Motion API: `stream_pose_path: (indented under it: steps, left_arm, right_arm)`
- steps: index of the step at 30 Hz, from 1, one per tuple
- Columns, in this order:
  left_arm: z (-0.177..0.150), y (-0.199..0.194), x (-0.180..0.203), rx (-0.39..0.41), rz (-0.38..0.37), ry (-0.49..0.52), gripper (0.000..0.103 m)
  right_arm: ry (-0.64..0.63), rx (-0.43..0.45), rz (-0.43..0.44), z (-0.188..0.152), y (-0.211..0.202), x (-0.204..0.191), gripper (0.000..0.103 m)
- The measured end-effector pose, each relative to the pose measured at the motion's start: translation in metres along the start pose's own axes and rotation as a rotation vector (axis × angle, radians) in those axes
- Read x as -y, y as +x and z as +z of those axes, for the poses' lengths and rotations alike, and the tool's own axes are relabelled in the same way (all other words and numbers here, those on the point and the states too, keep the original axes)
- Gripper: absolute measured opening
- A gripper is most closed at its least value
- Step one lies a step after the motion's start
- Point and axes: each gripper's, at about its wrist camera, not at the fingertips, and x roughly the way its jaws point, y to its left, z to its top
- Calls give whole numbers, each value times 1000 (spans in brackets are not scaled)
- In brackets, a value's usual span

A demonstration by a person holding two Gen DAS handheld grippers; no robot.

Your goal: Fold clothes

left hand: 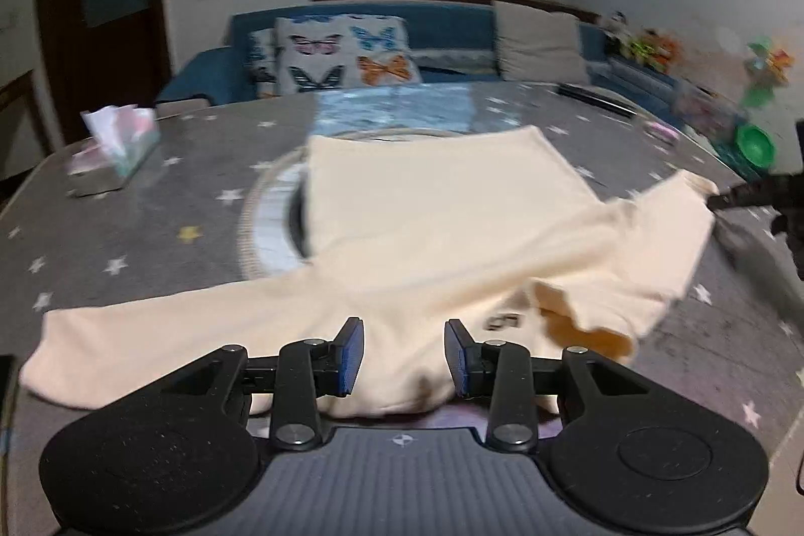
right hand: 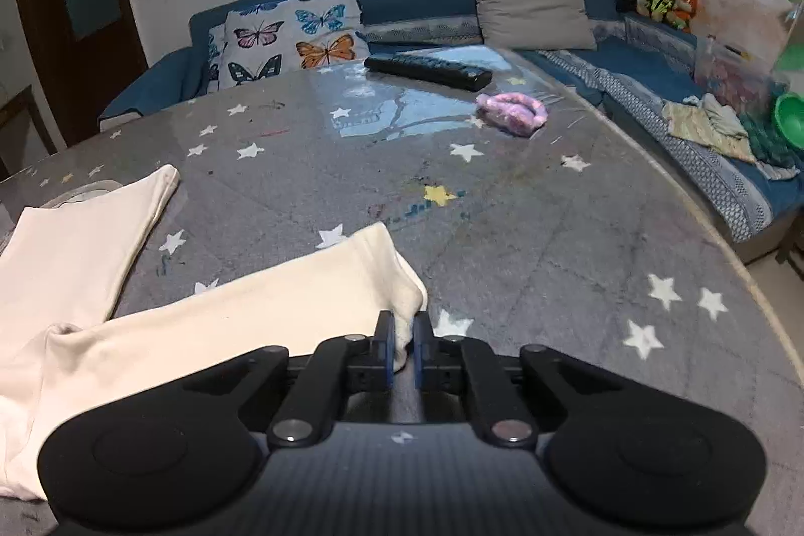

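Observation:
A cream long-sleeved shirt (left hand: 427, 234) lies spread on the grey star-patterned table (left hand: 151, 244), one sleeve stretched to the left and the other to the right. My left gripper (left hand: 404, 355) hovers over the shirt's near edge, open, its blue pads (left hand: 352, 355) apart with fabric below them but not pinched. In the right wrist view my right gripper (right hand: 402, 347) is shut on the cuff end of the right sleeve (right hand: 251, 315), which runs back to the shirt body (right hand: 75, 244) at the left. The right gripper (left hand: 728, 199) also shows at the sleeve tip in the left wrist view.
A tissue box (left hand: 115, 154) stands at the table's left. A black remote (right hand: 427, 71) and a pink plush item (right hand: 512, 111) lie at the far side. A round inset ring (left hand: 261, 224) sits partly under the shirt. A blue sofa (right hand: 653, 84) with cushions wraps behind and to the right.

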Motion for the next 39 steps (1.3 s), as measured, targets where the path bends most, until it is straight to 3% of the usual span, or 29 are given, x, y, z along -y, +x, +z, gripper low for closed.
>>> stream_pose_path:
  steps: [5, 9, 11, 15, 17, 22, 25, 28, 36, 39]
  left_arm:
    - [-2, -2, 16, -2, -60, 66, 42]
    - [-6, 4, 24, -23, -110, 106, 44]
    - [-8, 8, 27, -33, -123, 126, 44]
    - [-9, 4, 33, -17, -141, 154, 44]
    - [-9, 4, 35, -6, -148, 165, 44]
    - [-10, 12, 43, -6, -147, 197, 44]
    - [-13, 19, 50, -9, -117, 239, 42]
    - [-14, 22, 52, -20, -112, 251, 10]
    - [-20, 5, 47, -43, -165, 283, 9]
    - [-28, 9, 46, -72, -179, 292, 9]
  right_arm:
    - [-66, 29, -90, -15, -44, 3, 6]
    - [-101, -17, -152, -33, -55, 8, 7]
    - [-101, -36, -166, -38, -52, 11, 9]
    - [-129, 20, -168, -35, -72, -1, 17]
    - [-169, 48, -126, -32, -86, -14, 17]
    - [-297, 65, 93, -28, -105, -63, 29]
    - [-378, 40, 227, -30, -103, -100, 30]
    - [-463, 17, 325, -35, -98, -136, 31]
    - [-635, -14, 467, -47, -86, -200, 31]
    - [-680, -72, 504, -63, -76, -216, 31]
